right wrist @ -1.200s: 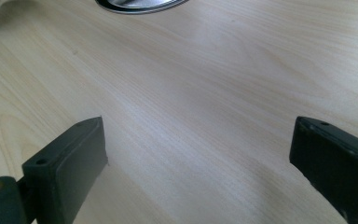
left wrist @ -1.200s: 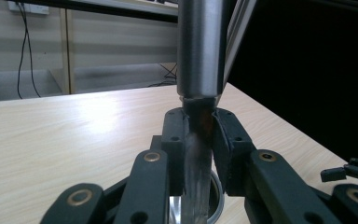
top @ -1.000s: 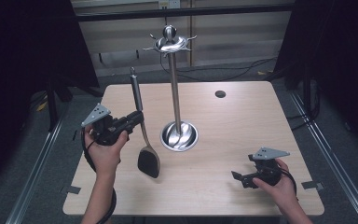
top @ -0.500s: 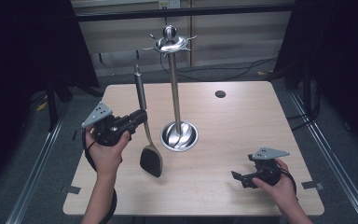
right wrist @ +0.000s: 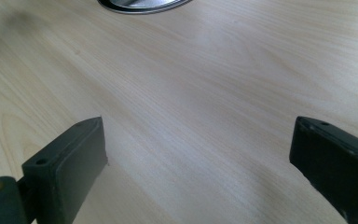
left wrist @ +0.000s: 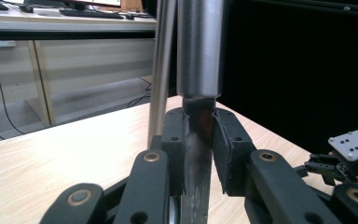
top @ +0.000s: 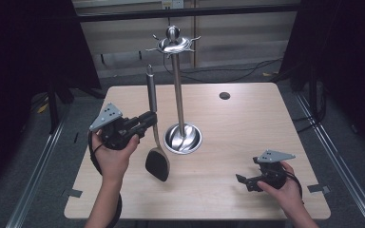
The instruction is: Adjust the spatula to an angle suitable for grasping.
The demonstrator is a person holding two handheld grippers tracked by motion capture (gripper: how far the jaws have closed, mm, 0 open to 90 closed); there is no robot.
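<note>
Spatula (top: 155, 142): held upright over the table (top: 247, 123), steel handle uppermost, black blade at the bottom. In the high view the blade hangs over the near-left part of the tabletop, just left of the stand's base (top: 183, 138); whether the blade tip touches the wood cannot be told. The handle's top end reaches up beside the stand's pole (top: 178, 95), short of the hook ring.

Left gripper (top: 145, 122): clenched on the spatula at the flat neck just below the round handle. In the left gripper view the spatula's neck (left wrist: 196, 154) sits between the two black pads, both pressing on it, with the thick handle rising directly above. The stand's pole (left wrist: 161, 70) shows just behind and left of the handle, apart from it. The left hand (top: 111, 154) grips the gripper's body from below.

Utensil stand: thin steel pole on a round, dished, mirror-finish base; ring of hooks (top: 172, 45) at the top under a ball finial. Nothing can be made out hanging on the hooks. The dished base shows reflections, with no objects seen in it.

Right gripper (top: 241, 180): low over the near-right part of the table, well apart from spatula and stand. Right gripper view: jaws released, spread wide, bare wood between them; the rim of the stand base (right wrist: 142, 4) at the top edge. The right hand (top: 285, 185) holds it.

A small dark round hole (top: 224, 95) in the far-right tabletop.
</note>
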